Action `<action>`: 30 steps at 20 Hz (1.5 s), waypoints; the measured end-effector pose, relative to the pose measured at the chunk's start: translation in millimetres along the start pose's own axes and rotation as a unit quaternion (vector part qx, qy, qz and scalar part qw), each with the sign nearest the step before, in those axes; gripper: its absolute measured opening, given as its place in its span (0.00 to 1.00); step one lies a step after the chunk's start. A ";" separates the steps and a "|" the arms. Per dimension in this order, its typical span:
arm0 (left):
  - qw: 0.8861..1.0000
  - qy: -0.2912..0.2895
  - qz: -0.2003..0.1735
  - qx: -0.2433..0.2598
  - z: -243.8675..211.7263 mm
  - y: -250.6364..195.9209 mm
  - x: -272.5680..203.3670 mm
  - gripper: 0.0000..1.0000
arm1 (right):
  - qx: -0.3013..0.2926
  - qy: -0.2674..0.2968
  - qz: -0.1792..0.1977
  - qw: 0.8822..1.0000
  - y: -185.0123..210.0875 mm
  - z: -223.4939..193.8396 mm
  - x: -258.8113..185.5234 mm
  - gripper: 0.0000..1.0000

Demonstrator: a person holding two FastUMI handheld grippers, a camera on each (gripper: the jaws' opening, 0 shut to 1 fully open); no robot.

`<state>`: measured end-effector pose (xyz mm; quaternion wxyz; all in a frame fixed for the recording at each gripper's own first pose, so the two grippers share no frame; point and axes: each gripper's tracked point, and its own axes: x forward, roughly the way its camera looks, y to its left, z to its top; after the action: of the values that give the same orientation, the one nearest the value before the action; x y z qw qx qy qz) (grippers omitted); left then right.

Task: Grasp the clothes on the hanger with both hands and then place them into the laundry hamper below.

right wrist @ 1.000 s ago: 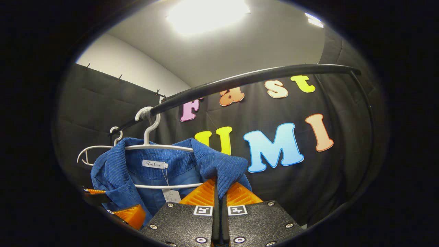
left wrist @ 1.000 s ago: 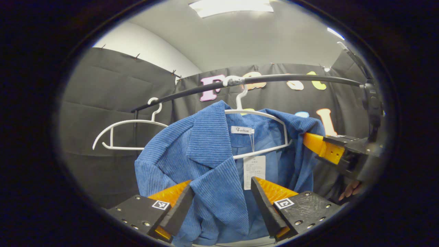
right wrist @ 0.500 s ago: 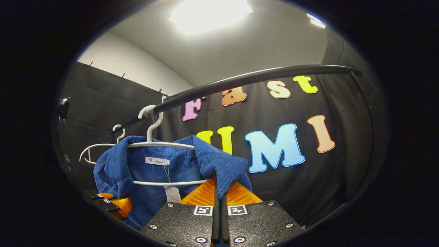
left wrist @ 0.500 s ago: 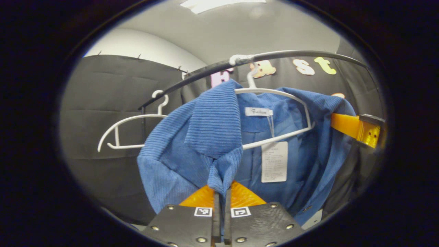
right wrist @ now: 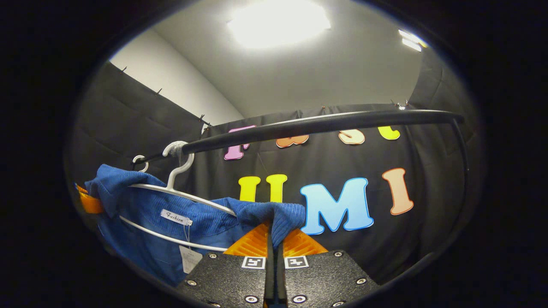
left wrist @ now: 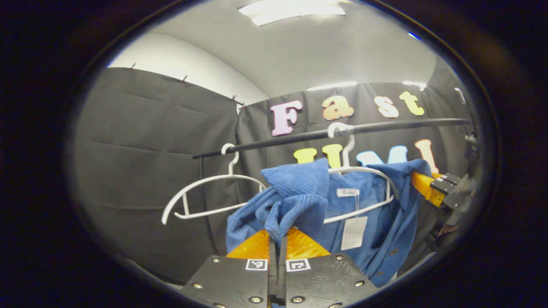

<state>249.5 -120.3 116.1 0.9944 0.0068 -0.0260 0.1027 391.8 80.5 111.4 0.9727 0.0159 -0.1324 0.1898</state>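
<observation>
Left gripper view: both grippers, left [left wrist: 277, 234] and right [right wrist: 274, 233], pinch the jacket [left wrist: 299, 199]; hanger [left wrist: 364, 190] removal and hamper drop remain.

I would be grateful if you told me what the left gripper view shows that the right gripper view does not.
The left gripper view gives the whole frame of the empty hanger and the jacket's buttoned front edge. The right gripper view gives the rail's bend turning downward at its end. Both share the blue jacket draped on its white hanger under the rail, with the left gripper and right gripper each having jaws closed on a jacket fold.
</observation>
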 end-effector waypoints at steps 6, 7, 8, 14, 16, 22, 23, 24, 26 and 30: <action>0.999 -0.043 0.020 0.013 55.4 55.9 -0.3 0.05 | -0.021 -0.001 -0.024 0.999 -30.8 -13.0 38.7 0.02; 0.998 -0.048 0.018 0.022 60.3 59.7 2.5 0.05 | -0.024 0.001 -0.030 0.999 -36.5 -16.7 46.1 0.02; 0.998 -0.051 0.018 0.032 66.3 64.7 9.1 0.05 | -0.027 0.004 -0.037 0.999 -45.3 -24.0 51.8 0.02; 0.994 -0.059 0.003 0.089 71.8 87.8 67.2 0.05 | -0.046 0.031 -0.051 0.997 -68.0 -63.4 62.7 0.02; 0.991 -0.057 -0.007 0.118 63.9 89.3 79.9 0.01 | -0.069 0.033 -0.058 0.995 -69.2 -67.1 57.2 0.02; 0.994 -0.019 -0.047 0.101 27.5 98.6 96.4 0.00 | -0.103 0.079 -0.072 0.989 -86.2 -102.1 66.6 0.02; 0.995 -0.010 -0.053 0.088 19.4 95.7 98.6 0.00 | -0.103 0.089 -0.073 0.988 -89.2 -110.4 68.5 0.02; 0.995 -0.005 -0.056 0.078 13.0 93.2 98.7 0.01 | -0.103 0.096 -0.072 0.987 -89.9 -118.5 68.2 0.02; 0.997 -0.006 -0.056 0.057 3.7 91.5 98.9 0.01 | -0.107 0.103 -0.072 0.986 -89.8 -130.1 63.5 0.02; 0.998 -0.004 -0.059 0.022 -5.1 88.4 96.2 0.05 | -0.106 0.125 -0.065 0.984 -90.9 -149.8 48.4 0.02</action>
<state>325.6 -14.1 116.9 0.9982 0.0307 -0.0271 0.0448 506.6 26.0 -18.6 0.9880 -0.1030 -0.0284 0.1116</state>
